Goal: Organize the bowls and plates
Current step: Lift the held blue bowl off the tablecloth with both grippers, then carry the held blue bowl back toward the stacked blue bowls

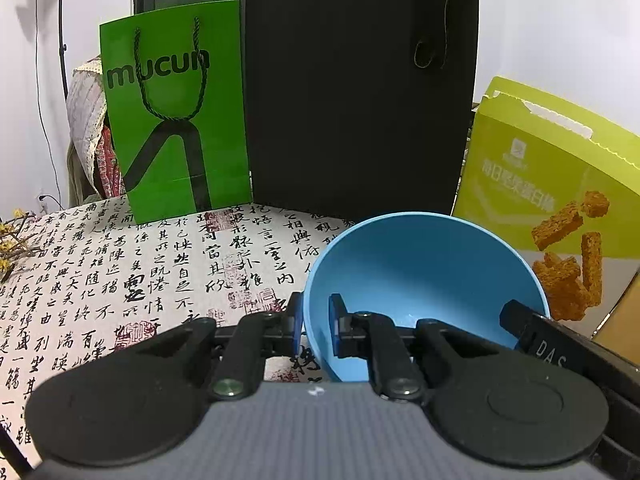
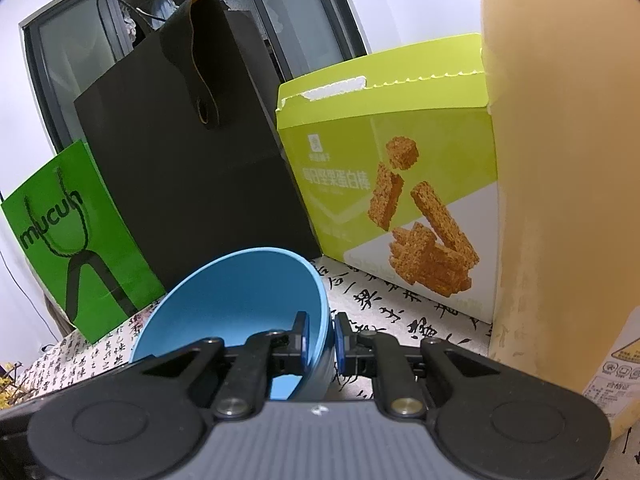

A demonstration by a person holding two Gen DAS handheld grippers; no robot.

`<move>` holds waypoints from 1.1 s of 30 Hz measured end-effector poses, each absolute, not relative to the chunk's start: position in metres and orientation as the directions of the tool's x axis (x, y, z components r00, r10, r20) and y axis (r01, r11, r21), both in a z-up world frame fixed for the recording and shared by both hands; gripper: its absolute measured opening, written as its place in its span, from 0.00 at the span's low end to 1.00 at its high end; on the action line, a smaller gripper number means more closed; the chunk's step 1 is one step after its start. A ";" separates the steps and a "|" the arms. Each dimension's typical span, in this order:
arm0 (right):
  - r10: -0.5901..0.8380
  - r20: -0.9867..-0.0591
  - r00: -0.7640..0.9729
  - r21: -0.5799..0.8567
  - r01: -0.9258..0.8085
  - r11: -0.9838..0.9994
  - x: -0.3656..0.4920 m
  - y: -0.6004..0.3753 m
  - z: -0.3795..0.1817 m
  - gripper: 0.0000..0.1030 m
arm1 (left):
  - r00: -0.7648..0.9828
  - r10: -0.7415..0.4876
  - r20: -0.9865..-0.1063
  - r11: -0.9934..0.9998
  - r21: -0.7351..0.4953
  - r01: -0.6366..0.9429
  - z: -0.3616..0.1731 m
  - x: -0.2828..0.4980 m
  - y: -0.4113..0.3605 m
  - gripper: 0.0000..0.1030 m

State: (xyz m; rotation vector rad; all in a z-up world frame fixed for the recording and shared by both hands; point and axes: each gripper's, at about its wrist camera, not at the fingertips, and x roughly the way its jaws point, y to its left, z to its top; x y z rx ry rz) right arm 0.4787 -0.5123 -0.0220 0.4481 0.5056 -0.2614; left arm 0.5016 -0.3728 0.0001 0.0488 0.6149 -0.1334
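Observation:
A light blue bowl [image 1: 424, 272] sits on the calligraphy-print tablecloth [image 1: 120, 280], tilted with its opening toward the cameras. My left gripper [image 1: 316, 326] is shut on the bowl's left rim, one pad inside the wall and one outside. The right wrist view shows the same blue bowl [image 2: 240, 300] with my right gripper [image 2: 322, 340] shut on its right rim, again one pad on each side of the wall. Part of the right gripper [image 1: 560, 352] shows at the bowl's right edge in the left wrist view.
Behind the bowl stand a green paper bag [image 1: 172, 120], a tall black bag [image 1: 352, 100] and a yellow-green snack box [image 2: 392, 176]. A tall pale orange container [image 2: 560, 180] rises close on the right. A lamp stand [image 1: 60, 20] and dry twigs [image 1: 16, 244] lie far left.

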 end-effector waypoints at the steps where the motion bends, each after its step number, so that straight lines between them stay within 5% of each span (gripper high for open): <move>1: -0.131 -0.518 0.845 0.347 0.348 0.871 0.478 -0.512 -0.022 0.12 | 0.809 -0.110 -0.578 0.990 0.006 0.139 0.001 0.501 -0.372 0.14; 33: -0.078 -0.469 0.880 0.331 0.257 0.908 0.431 -0.447 0.019 0.12 | 0.866 -0.095 -0.491 0.993 0.012 0.116 0.059 0.429 -0.297 0.14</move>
